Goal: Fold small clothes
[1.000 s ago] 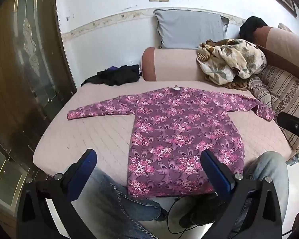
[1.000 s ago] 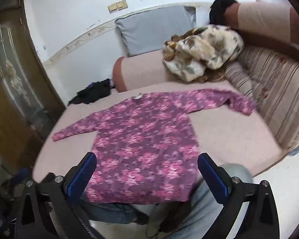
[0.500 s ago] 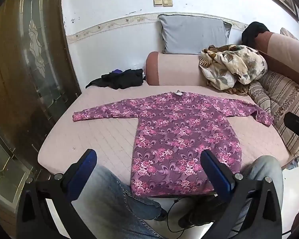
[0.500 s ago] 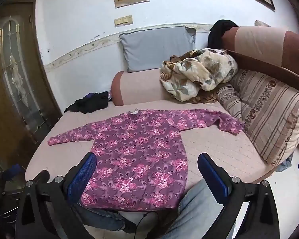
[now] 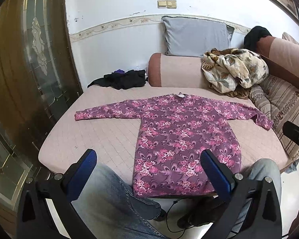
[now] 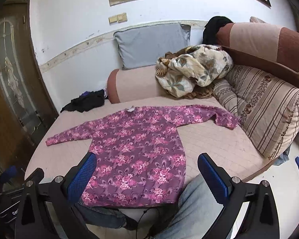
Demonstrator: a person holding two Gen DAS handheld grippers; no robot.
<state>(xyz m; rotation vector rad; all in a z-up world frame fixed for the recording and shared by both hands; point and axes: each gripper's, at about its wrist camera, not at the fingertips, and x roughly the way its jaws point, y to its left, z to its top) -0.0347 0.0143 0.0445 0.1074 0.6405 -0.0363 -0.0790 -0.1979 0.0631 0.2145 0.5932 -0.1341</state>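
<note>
A purple long-sleeved top with pink flowers (image 5: 181, 137) lies flat and spread out on the pink quilted mattress (image 5: 101, 131), both sleeves stretched sideways, hem at the near edge. In the right wrist view the same top (image 6: 137, 149) fills the middle. My left gripper (image 5: 149, 159) is open, held above the hem and the person's knees, touching nothing. My right gripper (image 6: 147, 163) is also open, hovering over the lower part of the top with nothing between its blue pads.
A dark heap of clothes (image 5: 125, 78) lies at the mattress's far left. A crumpled floral blanket (image 5: 233, 71) and a grey pillow (image 5: 195, 36) rest on the bolster. Striped cushions (image 6: 265, 111) line the right side. A glass-panelled door (image 5: 29, 69) stands left. The person's jeans-clad legs (image 5: 117, 199) are below.
Both grippers have tilted upward and drawn back a little, so the top sits lower and farther in each view. Their jaws stayed open and the top has not moved.
</note>
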